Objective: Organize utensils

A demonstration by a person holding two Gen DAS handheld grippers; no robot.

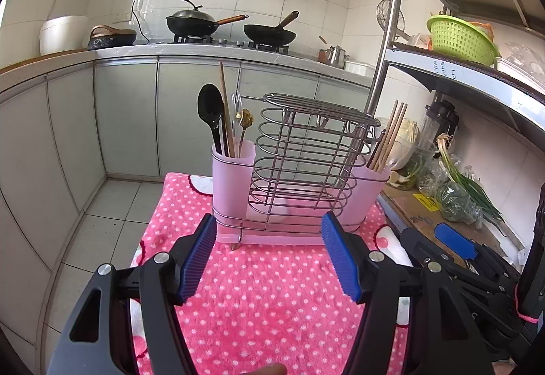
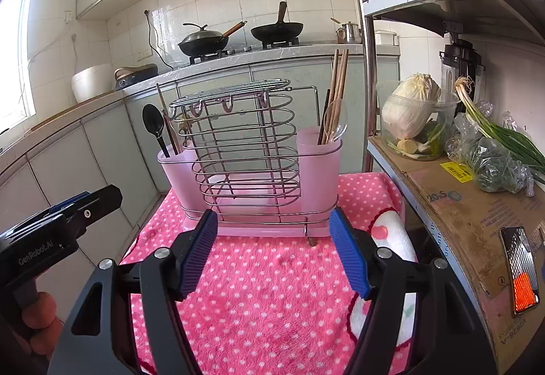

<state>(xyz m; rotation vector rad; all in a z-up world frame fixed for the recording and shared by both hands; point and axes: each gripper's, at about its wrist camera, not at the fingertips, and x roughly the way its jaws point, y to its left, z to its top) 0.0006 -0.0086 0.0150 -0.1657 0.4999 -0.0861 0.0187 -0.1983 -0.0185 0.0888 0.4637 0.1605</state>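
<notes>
The utensil holder (image 1: 299, 170) is placed at the far edge of the pink dotted cloth (image 1: 272, 300), at 12 o'clock from both cameras. It is made of a wire rack (image 1: 306, 153) in the middle and a pink cup on each side. In the left wrist view, the left cup (image 1: 233, 167) at 11 o'clock holds a black spoon (image 1: 210, 116), a long chopstick (image 1: 225, 109) and some small metal pieces that cannot be told apart. The right cup (image 1: 369, 187) at 1 o'clock holds a bundle of wooden chopsticks (image 1: 391, 133); from the right wrist view a clear spoon (image 2: 335, 124) is also seen in it.

The left tongs (image 1: 269, 255) are held wide apart and nothing is between them. The right tongs (image 2: 274, 250) are also spread wide and empty. Both are kept low over the cloth, near the base of the holder but not touching it.

No utensil is seen lying loose on the cloth, so the sorting seems to be either before its start or close to its end; which one cannot be told. If a utensil must be moved between cups, it is judged that one pair of tongs should be raised to the height of the handles, at 11 or 1 o'clock, and narrowed on one thin stem only. The chopsticks stand close together, so a careful, slim approach is required, and the light holder may need to be steadied by the other tongs.
</notes>
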